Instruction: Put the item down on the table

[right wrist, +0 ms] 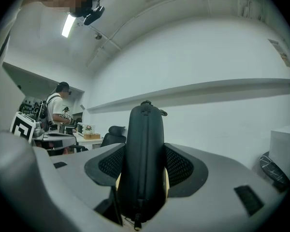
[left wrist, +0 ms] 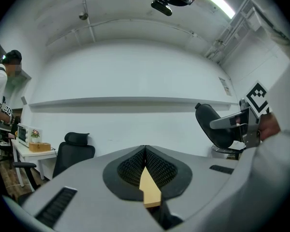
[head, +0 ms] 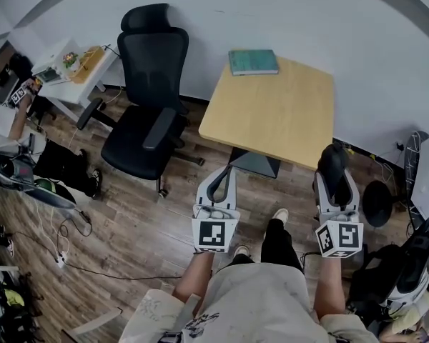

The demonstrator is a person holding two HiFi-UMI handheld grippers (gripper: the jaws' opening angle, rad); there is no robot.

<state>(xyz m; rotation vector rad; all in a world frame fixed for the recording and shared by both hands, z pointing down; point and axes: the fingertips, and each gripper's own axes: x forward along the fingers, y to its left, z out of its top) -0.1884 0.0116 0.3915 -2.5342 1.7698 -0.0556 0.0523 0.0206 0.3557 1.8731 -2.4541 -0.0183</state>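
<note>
In the head view my right gripper (head: 334, 181) is shut on a black zippered case (head: 332, 164), held upright just off the near right corner of the wooden table (head: 272, 113). The right gripper view shows the case (right wrist: 145, 129) standing tall, with the right gripper (right wrist: 144, 151) and its ribbed pads pressed on both sides of it. My left gripper (head: 227, 171) hovers near the table's front left edge. Its tips meet, with nothing between them. Seen from the left gripper (left wrist: 145, 151), a sliver of tan table (left wrist: 150, 190) shows below the tips.
A green book (head: 252, 61) lies at the table's far left corner. A black office chair (head: 149, 98) stands left of the table. Farther left are a white desk (head: 71, 66) with small items and a person (head: 0, 120). Cables lie on the wood floor.
</note>
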